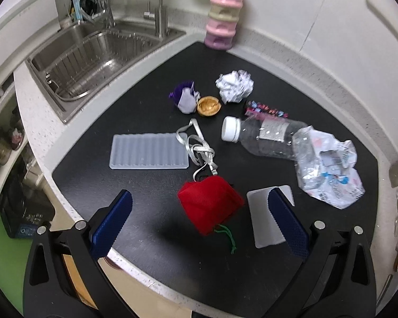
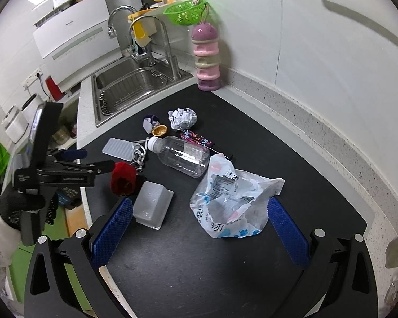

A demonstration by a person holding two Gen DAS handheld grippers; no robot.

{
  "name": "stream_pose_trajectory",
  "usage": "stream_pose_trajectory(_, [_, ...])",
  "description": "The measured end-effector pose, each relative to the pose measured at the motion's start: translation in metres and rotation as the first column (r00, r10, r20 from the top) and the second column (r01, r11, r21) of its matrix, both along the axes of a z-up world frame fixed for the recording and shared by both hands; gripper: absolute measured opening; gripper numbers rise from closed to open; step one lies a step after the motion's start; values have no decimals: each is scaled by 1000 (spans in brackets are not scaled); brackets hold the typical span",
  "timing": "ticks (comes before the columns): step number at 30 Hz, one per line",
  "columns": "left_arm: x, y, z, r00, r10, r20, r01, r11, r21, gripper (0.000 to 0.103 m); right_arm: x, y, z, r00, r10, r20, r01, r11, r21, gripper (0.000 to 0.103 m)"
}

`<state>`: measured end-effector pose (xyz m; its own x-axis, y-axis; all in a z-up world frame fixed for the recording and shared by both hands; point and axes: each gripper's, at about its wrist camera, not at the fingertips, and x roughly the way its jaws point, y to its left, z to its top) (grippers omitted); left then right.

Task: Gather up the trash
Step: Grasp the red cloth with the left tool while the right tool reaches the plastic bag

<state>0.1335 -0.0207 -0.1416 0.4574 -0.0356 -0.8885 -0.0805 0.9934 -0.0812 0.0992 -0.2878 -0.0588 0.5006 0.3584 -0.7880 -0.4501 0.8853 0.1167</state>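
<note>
On the black mat (image 1: 151, 206) lies loose trash: a crumpled paper ball (image 1: 234, 86), an empty clear bottle (image 1: 262, 137), a crumpled plastic bag (image 1: 328, 169), a purple-and-white wrapper (image 1: 185, 98), a gold foil cup (image 1: 209, 106) and a colourful wrapper (image 1: 265, 110). My left gripper (image 1: 199, 193) is open above a red pouch (image 1: 209, 206), holding nothing. In the right wrist view my right gripper (image 2: 200, 202) is open, its fingers either side of the plastic bag (image 2: 233, 198) and a little above it. The bottle (image 2: 183, 156) lies just beyond. A gloved hand holds the left gripper (image 2: 99, 158) at the mat's left edge.
A ribbed translucent tray (image 1: 148, 151), a grey lanyard (image 1: 199, 145) and a white box (image 1: 268, 220) share the mat. The steel sink (image 2: 135, 87) sits at the back left. A pink stacked container (image 2: 207, 61) stands in the corner. The counter edge drops off at the left.
</note>
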Motion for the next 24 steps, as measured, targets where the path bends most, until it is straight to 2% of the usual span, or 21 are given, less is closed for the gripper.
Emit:
stream_pose_trajectory(9, [17, 9, -37, 995, 49, -83, -49, 999, -3, 99, 17, -2, -17, 999, -5, -39, 4, 1000, -8, 97])
stream_pose_trajectory(10, [18, 10, -41, 995, 51, -91, -52, 999, -12, 92, 19, -2, -18, 999, -5, -42, 4, 1000, -9, 97])
stream_pose_trajectory(11, [19, 10, -43, 994, 48, -99, -50, 999, -20, 79, 21, -2, -20, 999, -4, -45, 4, 1000, -9, 97])
stream_pose_trajectory(12, [20, 10, -46, 993, 44, -109, -47, 999, -20, 73, 22, -2, -21, 999, -5, -47, 5, 1000, -9, 97])
stream_pose_trajectory(13, [21, 8, -47, 993, 37, -115, -39, 999, -21, 60, 24, -3, -23, 999, -7, -51, 6, 1000, -11, 97])
stream_pose_trajectory(14, [22, 7, -49, 992, 24, -122, -28, 999, -30, 52, 25, -3, -24, 999, -7, -54, 7, 1000, -12, 97])
stream_pose_trajectory(15, [22, 7, -49, 992, 21, -122, -25, 999, -31, 50, 27, -3, -25, 998, -8, -57, 7, 1000, -13, 97])
stream_pose_trajectory(17, [23, 7, -47, 994, 16, -111, -21, 999, -44, 34, 31, -4, -28, 998, -11, -63, 10, 1000, -14, 97])
stream_pose_trajectory(20, [21, 8, -41, 995, 13, -97, -19, 998, -60, 21, 36, -6, -31, 997, -22, -69, 21, 1000, -15, 97])
stream_pose_trajectory(24, [15, 10, -23, 998, 14, -54, -18, 997, -76, 17, 47, -9, -38, 997, -45, -70, 43, 999, -30, 97])
